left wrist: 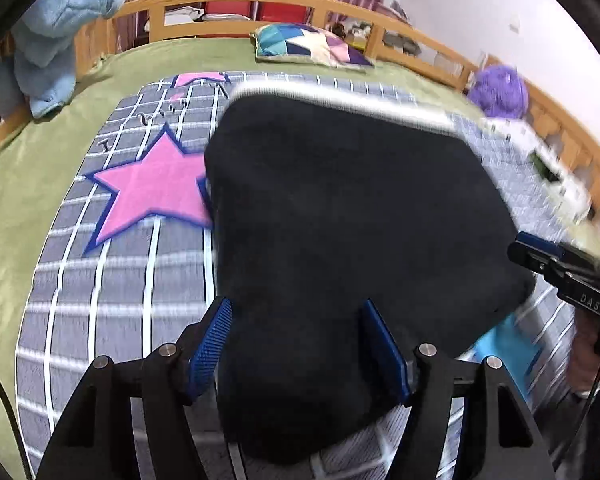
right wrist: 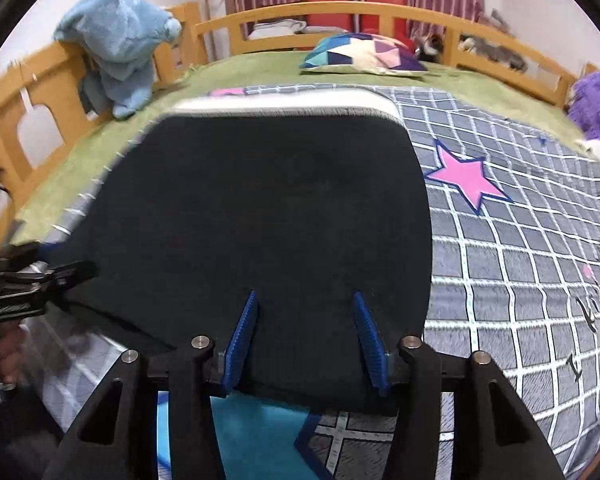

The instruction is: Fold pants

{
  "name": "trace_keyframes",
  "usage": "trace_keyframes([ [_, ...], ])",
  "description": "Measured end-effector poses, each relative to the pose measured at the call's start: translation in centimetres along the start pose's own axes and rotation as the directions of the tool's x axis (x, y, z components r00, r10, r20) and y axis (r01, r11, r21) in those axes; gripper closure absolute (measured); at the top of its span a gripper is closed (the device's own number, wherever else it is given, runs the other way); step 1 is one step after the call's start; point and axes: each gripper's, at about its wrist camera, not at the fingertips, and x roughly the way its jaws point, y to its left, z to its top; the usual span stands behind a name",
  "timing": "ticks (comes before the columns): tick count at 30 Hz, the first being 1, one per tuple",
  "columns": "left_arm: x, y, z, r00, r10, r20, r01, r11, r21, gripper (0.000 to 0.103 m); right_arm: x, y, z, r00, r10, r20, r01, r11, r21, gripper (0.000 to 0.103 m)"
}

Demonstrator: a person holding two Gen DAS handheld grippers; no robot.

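A wooden-railed bed [right wrist: 380, 10] with a green sheet carries a grey checked blanket [right wrist: 520, 248] bearing pink stars and dark lettering too warped to read. The black pants [left wrist: 340, 216] lie on that blanket in a folded, flat, roughly square block — a pale band edges their far side. The left tongs [left wrist: 296, 340] and right tongs [right wrist: 304, 340] both stand spread over the pants' near edge, pinching nothing; "DAS" shows on the right tongs' body.
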Motion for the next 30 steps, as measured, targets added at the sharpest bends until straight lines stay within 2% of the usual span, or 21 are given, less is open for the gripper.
trace_keyframes([
  [1, 0.1, 0.1, 1.1, 1.0, -0.002, 0.026, 0.003, 1.0, -0.001, 0.037, -0.3, -0.5, 0.8, 1.0, 0.016, 0.026, -0.016, 1.0, 0.009, 0.056],
  [3, 0.8, -0.4, 3.0, 0.998, 0.013, 0.055, -0.014, 1.0, 0.01, 0.038, -0.8, -0.7, 3.1, 0.993, -0.018, 0.12, 0.018, 1.0, 0.004, 0.055],
  [5, 1.2, -0.9, 6.7, 0.993, 0.005, 0.117, -0.006, 1.0, 0.013, 0.038, -0.5, -0.7, 5.9, 0.985, -0.046, 0.166, 0.047, 0.999, -0.003, 0.053],
  [7, 2.0, -1.5, 9.8, 0.985, -0.01, 0.173, 0.006, 1.0, 0.019, 0.037, 0.8, -0.6, 9.2, 0.979, -0.039, 0.202, 0.04, 0.999, -0.001, 0.049],
  [9, 4.5, -2.0, 11.9, 0.983, 0.026, 0.183, -0.034, 0.999, 0.04, 0.028, 3.0, -0.8, 11.6, 0.976, -0.037, 0.214, 0.039, 0.999, -0.002, 0.037],
  [10, 6.9, -2.1, 12.4, 0.985, 0.077, 0.153, -0.087, 0.994, 0.063, 0.027, 4.5, -1.0, 12.3, 0.978, -0.046, 0.202, 0.048, 0.999, -0.008, 0.037],
  [11, 9.8, -2.0, 12.5, 0.987, 0.141, 0.083, -0.147, 0.986, 0.08, 0.026, 7.2, -1.4, 12.7, 0.984, -0.073, 0.161, 0.078, 0.997, -0.022, 0.037],
  [12, 12.8, -1.3, 12.2, 0.984, 0.18, 0.005, -0.18, 0.981, 0.073, 0.018, 11.7, -2.3, 12.6, 0.984, -0.16, 0.073, 0.162, 0.986, -0.034, 0.036],
  [13, 14.3, -0.7, 12.2, 0.985, 0.171, -0.036, -0.169, 0.984, 0.06, 0.012, 13.9, -2.9, 12.4, 0.985, -0.169, 0.015, 0.17, 0.985, -0.034, 0.036],
  [14, 14.3, 0.2, 12.4, 0.994, 0.108, -0.034, -0.108, 0.994, 0.019, 0.011, 14.2, -4.1, 12.5, 0.996, -0.092, 0.016, 0.092, 0.996, 0.02, 0.035],
  [15, 13.9, 0.7, 12.6, 0.997, 0.073, -0.019, -0.074, 0.997, -0.006, 0.011, 13.5, -5.6, 12.9, 0.998, -0.041, 0.044, 0.038, 0.996, 0.081, 0.036],
  [16, 13.8, 1.2, 12.6, 0.999, 0.043, -0.007, -0.044, 0.998, -0.035, 0.011, 13.7, -6.6, 12.9, 0.998, -0.053, 0.037, 0.048, 0.991, 0.126, 0.035],
  [18, 14.5, 1.4, 12.5, 0.999, 0.042, -0.028, -0.043, 0.998, -0.043, 0.009, 14.1, -7.8, 12.8, 0.999, 0.014, 0.03, -0.019, 0.986, 0.168, 0.033],
  [22, 14.4, 1.1, 12.5, 0.998, 0.046, -0.035, -0.047, 0.998, -0.033, 0.008, 13.8, -7.7, 13.0, 1.0, -0.008, 0.027, 0.004, 0.989, 0.145, 0.033],
  [25, 12.3, 1.3, 11.8, 0.997, 0.043, -0.065, -0.045, 0.998, -0.033, 0.009, 13.2, -7.4, 12.5, 1.0, -0.013, 0.017, 0.01, 0.989, 0.148, 0.033],
  [27, 10.1, 1.6, 10.2, 0.996, 0.018, -0.083, -0.021, 0.999, -0.032, 0.012, 11.8, -6.9, 11.4, 0.998, -0.056, 0.014, 0.054, 0.99, 0.132, 0.033],
  [30, 6.9, 1.6, 6.7, 0.995, -0.001, -0.097, -0.001, 1.0, -0.019, 0.012, 8.8, -5.7, 8.5, 0.998, -0.059, 0.015, 0.057, 0.991, 0.118, 0.033],
])
